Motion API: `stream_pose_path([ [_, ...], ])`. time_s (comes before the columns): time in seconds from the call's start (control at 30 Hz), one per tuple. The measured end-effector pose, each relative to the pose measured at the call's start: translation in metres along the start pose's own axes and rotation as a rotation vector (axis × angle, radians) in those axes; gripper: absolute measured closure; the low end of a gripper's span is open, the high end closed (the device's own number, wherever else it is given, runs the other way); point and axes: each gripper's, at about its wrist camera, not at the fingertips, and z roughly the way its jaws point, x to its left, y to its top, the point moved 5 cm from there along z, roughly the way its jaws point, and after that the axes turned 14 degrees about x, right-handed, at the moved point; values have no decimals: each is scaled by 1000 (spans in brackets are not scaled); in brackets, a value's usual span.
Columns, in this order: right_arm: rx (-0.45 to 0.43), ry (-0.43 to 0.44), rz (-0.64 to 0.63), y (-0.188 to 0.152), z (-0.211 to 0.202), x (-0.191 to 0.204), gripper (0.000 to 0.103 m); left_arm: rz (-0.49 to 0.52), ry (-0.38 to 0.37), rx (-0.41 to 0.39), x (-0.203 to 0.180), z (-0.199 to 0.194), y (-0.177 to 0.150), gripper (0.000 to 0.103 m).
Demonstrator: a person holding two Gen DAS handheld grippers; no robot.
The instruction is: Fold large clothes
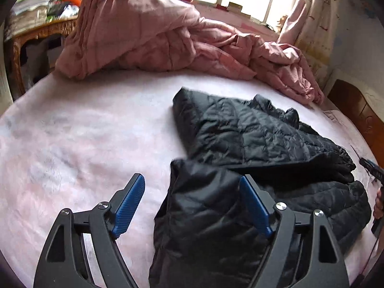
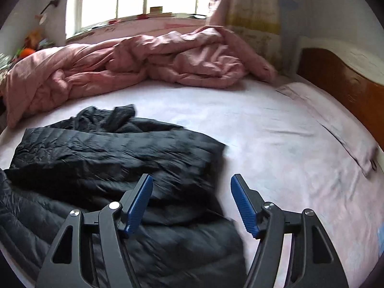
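Scene: black quilted puffer jacket (image 1: 259, 144) lies partly folded on a pink bed sheet (image 1: 72, 132), near a rumpled pink duvet (image 1: 148, 38) | Left gripper (image 1: 192, 189): fingers apart, holding nothing | Right gripper (image 2: 192, 189): fingers apart, empty, above the jacket's edge | Handling: likely light, soft, puffy, slippery shell, springs back; pinch hem corners or seams.
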Motion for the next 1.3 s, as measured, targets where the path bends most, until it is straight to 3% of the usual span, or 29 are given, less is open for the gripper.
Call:
stream_pose_path([
  [0.13, 56, 132, -3, 20, 17, 39, 55, 18, -23, -33, -12, -1, 12, 24],
  [0.2, 93, 259, -7, 29, 22, 68, 61, 14, -31, -20, -14, 5, 15, 24],
  [0.27, 124, 337, -34, 35, 25, 101, 62, 18, -29, -7, -17, 11, 14, 24],
  [0.33, 175, 344, -57, 33, 33, 126, 62, 33, -9, 5, -18, 17, 13, 24],
  [0.5, 391, 228, -74, 14, 99, 162, 66, 40, -2, 46, -17, 25, 4, 24],
  [0.6, 409, 238, -36, 17, 115, 159, 66, 24, -30, 43, -14, 21, 2, 24],
  [0.73, 368, 168, 45, 36, 123, 141, 67, 33, -42, 27, -15, 13, 1, 24],
  [0.83, 350, 225, 65, 35, 109, 128, 67, 45, -54, 22, -17, 6, -1, 24],
  [0.9, 283, 243, 46, 27, 81, 115, 67, 59, -69, 9, -18, -4, -3, 23],
  [1.07, 96, 184, -7, -9, -1, 74, 65, 101, -84, -52, -26, -35, -12, 23],
  [1.13, 46, 187, -11, -22, -26, 59, 51, 111, -102, -80, -31, -48, -17, 23],
  [1.3, -66, 165, -11, -69, -74, 37, 50, 139, -131, -174, -49, -86, -31, 23],
])
